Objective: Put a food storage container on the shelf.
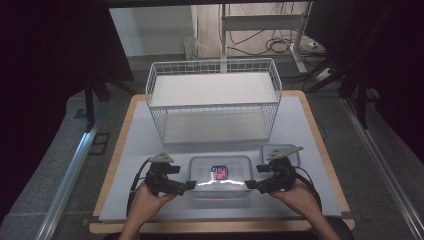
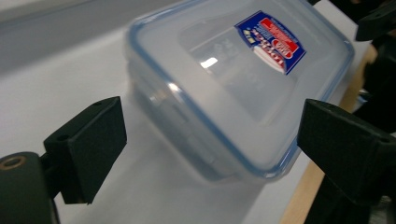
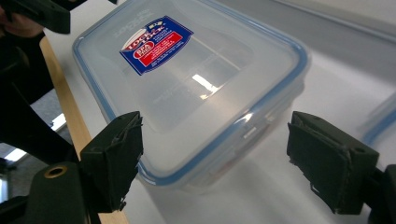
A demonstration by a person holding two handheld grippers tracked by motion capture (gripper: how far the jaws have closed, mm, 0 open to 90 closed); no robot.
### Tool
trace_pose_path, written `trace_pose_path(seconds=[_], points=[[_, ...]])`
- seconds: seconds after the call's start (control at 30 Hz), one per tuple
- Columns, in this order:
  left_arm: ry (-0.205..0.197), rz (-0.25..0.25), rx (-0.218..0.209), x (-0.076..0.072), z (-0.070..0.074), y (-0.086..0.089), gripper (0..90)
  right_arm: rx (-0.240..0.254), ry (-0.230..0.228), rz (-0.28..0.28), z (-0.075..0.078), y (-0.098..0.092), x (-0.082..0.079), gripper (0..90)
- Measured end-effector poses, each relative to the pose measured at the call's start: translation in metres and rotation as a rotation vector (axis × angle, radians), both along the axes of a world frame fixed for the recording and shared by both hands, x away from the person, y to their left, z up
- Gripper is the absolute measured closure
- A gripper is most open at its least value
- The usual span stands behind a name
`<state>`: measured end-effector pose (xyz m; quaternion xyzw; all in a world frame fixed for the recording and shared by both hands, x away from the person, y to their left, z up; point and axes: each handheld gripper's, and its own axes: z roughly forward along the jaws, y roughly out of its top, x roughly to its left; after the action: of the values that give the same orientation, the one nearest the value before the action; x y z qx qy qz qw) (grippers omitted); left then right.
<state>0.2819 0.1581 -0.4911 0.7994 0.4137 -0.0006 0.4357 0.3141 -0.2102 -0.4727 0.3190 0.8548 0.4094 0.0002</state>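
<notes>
A clear plastic box [image 1: 205, 167] with a blue-rimmed lid and a red and blue label lies flat near the table's front edge. My left gripper [image 1: 190, 185] is at its left end, my right gripper [image 1: 248, 184] at its right end. In the left gripper view the box [image 2: 224, 88] lies ahead of my left gripper [image 2: 212, 144], whose black jaws stand wide, one on each side of its near corner, not touching it. The right gripper view has the box [image 3: 187, 79] just beyond my right gripper [image 3: 219, 161], jaws likewise apart and off the box.
A white wire basket [image 1: 215, 100] stands behind the box at the table's back. A second small clear container [image 1: 280, 152] sits at the right, just behind my right gripper. The white mat [image 1: 150, 145] ends close to the wooden front edge [image 1: 210, 226].
</notes>
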Motion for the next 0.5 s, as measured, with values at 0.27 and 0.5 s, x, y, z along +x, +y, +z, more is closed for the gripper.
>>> trace_pose_path(seconds=[0.27, 0.5], points=[[0.053, -0.019, -0.037, 0.008, -0.013, -0.009, 10.1, 0.019, 0.126, 0.008, -0.016, 0.006, 0.012, 15.3], [0.102, -0.021, -0.086, 0.015, -0.023, -0.009, 8.1, 0.064, 0.206, 0.008, -0.023, 0.008, 0.020, 14.3]])
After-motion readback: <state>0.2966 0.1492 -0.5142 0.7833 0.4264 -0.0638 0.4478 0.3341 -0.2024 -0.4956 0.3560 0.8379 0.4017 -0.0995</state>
